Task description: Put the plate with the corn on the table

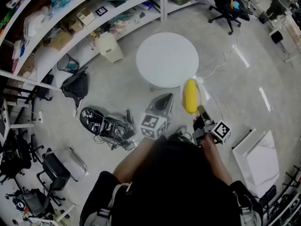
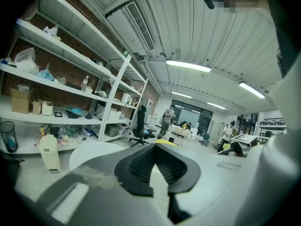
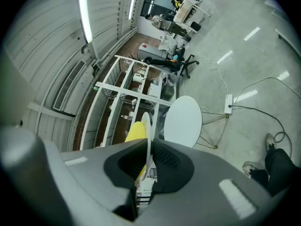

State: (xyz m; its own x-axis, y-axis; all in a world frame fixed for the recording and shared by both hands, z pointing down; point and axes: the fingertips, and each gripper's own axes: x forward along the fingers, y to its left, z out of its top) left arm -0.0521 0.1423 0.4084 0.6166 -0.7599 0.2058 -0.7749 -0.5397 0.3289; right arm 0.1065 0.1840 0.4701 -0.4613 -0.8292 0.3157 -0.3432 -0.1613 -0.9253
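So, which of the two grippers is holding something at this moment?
The right gripper: its jaws are shut on the rim of the plate carrying the yellow corn. The left gripper has nothing between its jaws.

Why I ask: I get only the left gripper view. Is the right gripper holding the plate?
Observer: Yes, the right gripper is shut on the rim of the thin white plate.
Operator: Is the corn on it?
Observer: Yes, the yellow corn cob sits on it.
Operator: Is it over the table?
Observer: Not quite; the head view shows the plate held beside the near edge of the round white table.
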